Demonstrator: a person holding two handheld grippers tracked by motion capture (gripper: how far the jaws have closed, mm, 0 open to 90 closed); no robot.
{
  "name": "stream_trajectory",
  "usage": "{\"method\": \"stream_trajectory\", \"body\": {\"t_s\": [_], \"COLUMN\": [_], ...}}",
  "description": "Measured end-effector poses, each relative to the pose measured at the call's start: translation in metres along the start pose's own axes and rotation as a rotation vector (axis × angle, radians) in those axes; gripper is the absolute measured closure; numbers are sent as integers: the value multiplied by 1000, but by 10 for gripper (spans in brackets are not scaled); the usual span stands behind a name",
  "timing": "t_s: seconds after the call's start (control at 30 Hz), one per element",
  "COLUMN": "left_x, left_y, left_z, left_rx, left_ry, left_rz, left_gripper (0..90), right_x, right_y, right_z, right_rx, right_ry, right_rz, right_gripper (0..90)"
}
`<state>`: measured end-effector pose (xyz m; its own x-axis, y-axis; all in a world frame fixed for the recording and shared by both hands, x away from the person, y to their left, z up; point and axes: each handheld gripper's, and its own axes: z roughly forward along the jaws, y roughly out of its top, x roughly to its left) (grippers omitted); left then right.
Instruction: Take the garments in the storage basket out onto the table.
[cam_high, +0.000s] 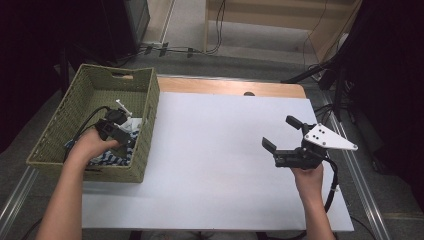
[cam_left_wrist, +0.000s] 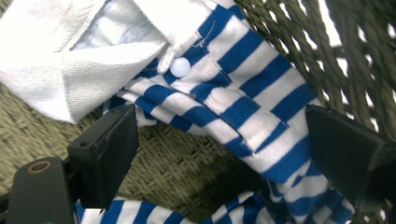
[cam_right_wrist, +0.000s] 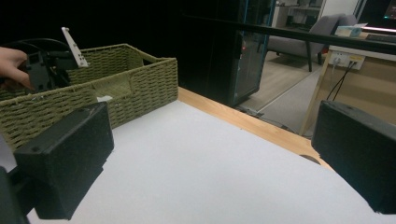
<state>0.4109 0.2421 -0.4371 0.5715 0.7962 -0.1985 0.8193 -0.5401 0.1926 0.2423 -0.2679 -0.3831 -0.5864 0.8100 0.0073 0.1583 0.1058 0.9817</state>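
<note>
A blue-and-white striped garment (cam_left_wrist: 243, 102) with a white button (cam_left_wrist: 180, 67) lies in the green woven basket (cam_high: 148, 117), partly under a white cloth (cam_left_wrist: 70, 74). My left gripper (cam_high: 125, 137) reaches down into the basket. Its jaws stand wide apart on either side of a striped fold (cam_left_wrist: 219, 126), so the gripper is open. The garment (cam_high: 112, 159) shows beneath the hand in the high view. My right gripper (cam_high: 281, 133) hovers open over the right part of the white table, with nothing between its jaws (cam_right_wrist: 210, 140).
The basket (cam_right_wrist: 116, 88) stands at the table's left edge, and the left gripper (cam_right_wrist: 44, 70) rises over its rim. A white sheet (cam_high: 215, 150) covers the table, with a wooden strip (cam_high: 225, 86) along the far edge. Dark equipment and cables stand beyond the table.
</note>
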Motion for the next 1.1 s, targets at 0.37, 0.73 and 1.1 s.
{"method": "stream_trajectory", "body": {"t_s": [0.37, 0.73, 1.1], "left_x": [4, 8, 6], "left_y": [3, 4, 5], "left_z": [8, 16, 20], "left_rx": [26, 37, 46], "left_ry": [-57, -108, -127], "left_rz": [-38, -69, -77], "left_gripper": [139, 211, 509], "right_x": [0, 0, 1], "right_y": [0, 0, 0], "right_z": [0, 0, -1], "right_rx": [0, -3, -3], "right_ry": [0, -9, -12], "right_rz": [0, -6, -5], "right_gripper": [0, 0, 0]}}
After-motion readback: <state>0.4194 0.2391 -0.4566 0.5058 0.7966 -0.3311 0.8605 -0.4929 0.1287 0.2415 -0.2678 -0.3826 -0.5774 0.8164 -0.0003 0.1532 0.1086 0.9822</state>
